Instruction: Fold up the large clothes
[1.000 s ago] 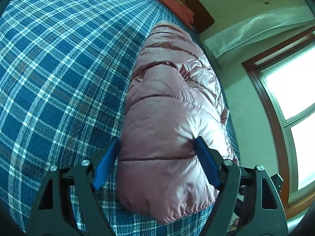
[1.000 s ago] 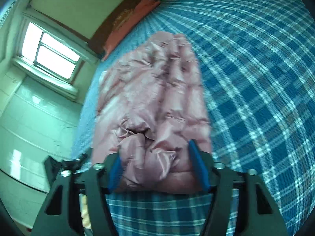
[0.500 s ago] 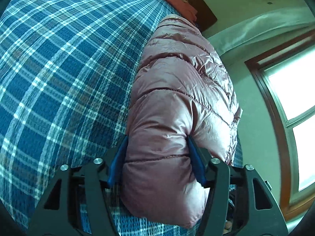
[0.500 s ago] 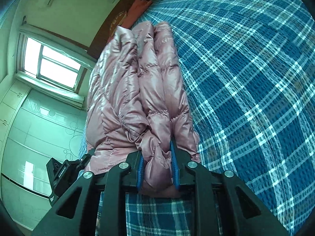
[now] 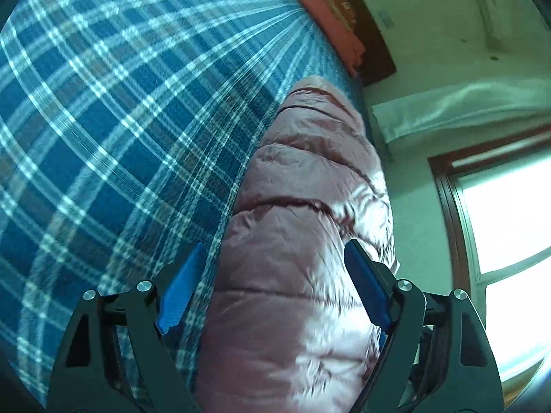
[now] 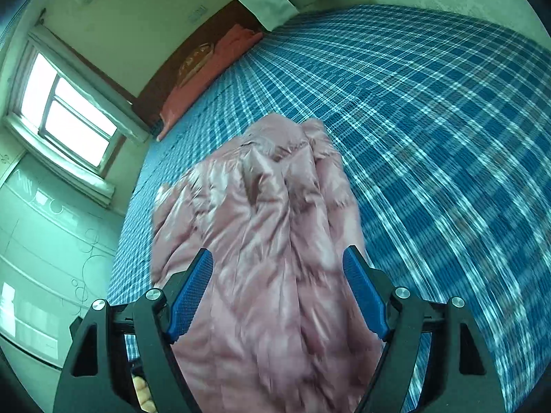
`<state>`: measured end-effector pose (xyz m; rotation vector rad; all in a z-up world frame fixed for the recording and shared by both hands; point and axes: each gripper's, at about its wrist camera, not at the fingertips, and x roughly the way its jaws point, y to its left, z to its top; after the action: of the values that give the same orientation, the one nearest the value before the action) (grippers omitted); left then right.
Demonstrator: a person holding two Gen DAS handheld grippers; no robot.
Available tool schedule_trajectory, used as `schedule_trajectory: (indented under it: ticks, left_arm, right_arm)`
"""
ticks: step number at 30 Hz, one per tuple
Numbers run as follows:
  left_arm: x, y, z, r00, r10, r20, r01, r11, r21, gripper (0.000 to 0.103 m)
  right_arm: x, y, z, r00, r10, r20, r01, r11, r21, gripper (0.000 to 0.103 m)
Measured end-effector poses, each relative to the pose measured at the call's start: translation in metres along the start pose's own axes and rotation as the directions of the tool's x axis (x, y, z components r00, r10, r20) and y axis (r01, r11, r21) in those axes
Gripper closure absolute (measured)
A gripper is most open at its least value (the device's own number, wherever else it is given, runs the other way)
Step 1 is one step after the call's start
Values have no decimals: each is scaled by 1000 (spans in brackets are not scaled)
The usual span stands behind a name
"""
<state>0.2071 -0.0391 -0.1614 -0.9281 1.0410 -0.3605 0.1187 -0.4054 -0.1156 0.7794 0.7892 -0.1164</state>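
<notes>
A shiny pink puffer jacket (image 5: 303,227) lies folded in a long bundle near the edge of a bed with a blue plaid cover (image 5: 113,130). My left gripper (image 5: 275,275) straddles the bundle's near end; its jaws are opening and the blue pads (image 5: 179,292) stand clear of the fabric. In the right wrist view the same jacket (image 6: 272,241) shows its crumpled, open side. My right gripper (image 6: 277,275) also has jaws opening wide, the jacket between them but the pads (image 6: 365,292) off it.
An orange-pink pillow (image 5: 323,17) lies against the dark wooden headboard (image 6: 193,65) at the far end. The plaid cover (image 6: 430,137) stretches away beside the jacket. A bright window (image 6: 65,110) and wall run along the jacket's side of the bed.
Both grippers squeezed the jacket's end half a second ago and have now let go, jaws spread wide. The jacket has dropped back onto the bed, and both views are motion-blurred.
</notes>
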Motion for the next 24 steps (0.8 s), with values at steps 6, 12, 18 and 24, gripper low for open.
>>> schedule_trajectory:
  ticks: [6, 12, 18, 24]
  left_arm:
    - [28, -8, 4, 999, 3, -32, -4, 999, -49, 21]
    - [42, -8, 4, 999, 31, -43, -32, 999, -24, 18]
    - [49, -16, 4, 997, 61, -42, -59, 997, 42, 18]
    - [51, -16, 6, 996, 70, -57, -68, 997, 48, 18]
  right_arm:
    - [38, -24, 10, 998, -63, 3, 63, 998, 32, 26]
    - [45, -52, -2, 997, 73, 22, -75, 992, 98, 19]
    - [44, -43, -13, 986, 169, -5, -168, 985, 28, 20]
    - [54, -40, -3, 981, 190, -31, -189, 981, 30, 26]
